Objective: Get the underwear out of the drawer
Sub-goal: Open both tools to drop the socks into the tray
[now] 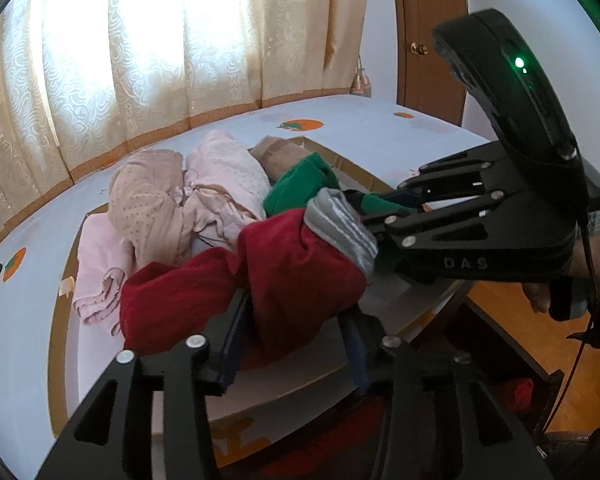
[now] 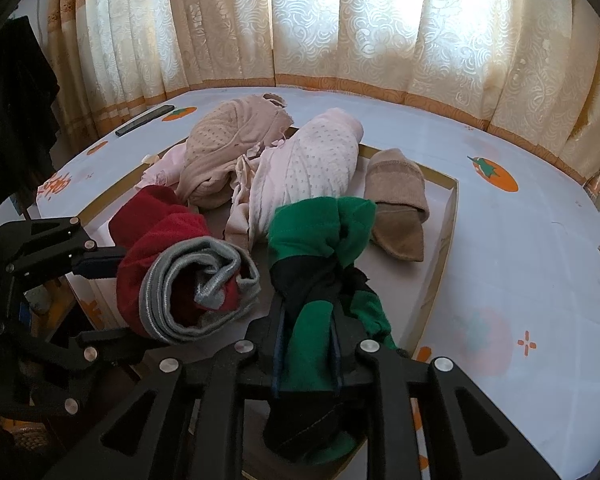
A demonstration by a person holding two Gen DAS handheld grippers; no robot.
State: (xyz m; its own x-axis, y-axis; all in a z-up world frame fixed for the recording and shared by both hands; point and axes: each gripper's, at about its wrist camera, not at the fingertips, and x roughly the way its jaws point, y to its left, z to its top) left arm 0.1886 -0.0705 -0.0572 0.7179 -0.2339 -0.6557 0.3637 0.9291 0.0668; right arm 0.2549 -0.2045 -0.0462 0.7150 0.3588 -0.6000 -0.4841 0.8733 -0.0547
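A rolled red underwear (image 1: 292,268) with a grey waistband (image 2: 188,292) lies at the near edge of the shallow drawer (image 2: 452,216). My left gripper (image 1: 292,332) stands with one finger on each side of it, open, with a little slack at the right pad. It also shows at the left of the right wrist view, left gripper (image 2: 116,300). My right gripper (image 2: 306,344) is shut on a green and black underwear (image 2: 320,232), whose far end bunches up over the drawer floor. From the left wrist view the right gripper (image 1: 360,200) reaches in from the right.
Further in the drawer lie a beige dotted garment (image 2: 220,148), a pale pink one (image 2: 312,160) and a brown rolled piece (image 2: 400,200). The drawer rests on a persimmon-print cloth (image 2: 520,240). A dark flat device (image 2: 144,120) lies far left. Curtains (image 2: 380,40) hang behind.
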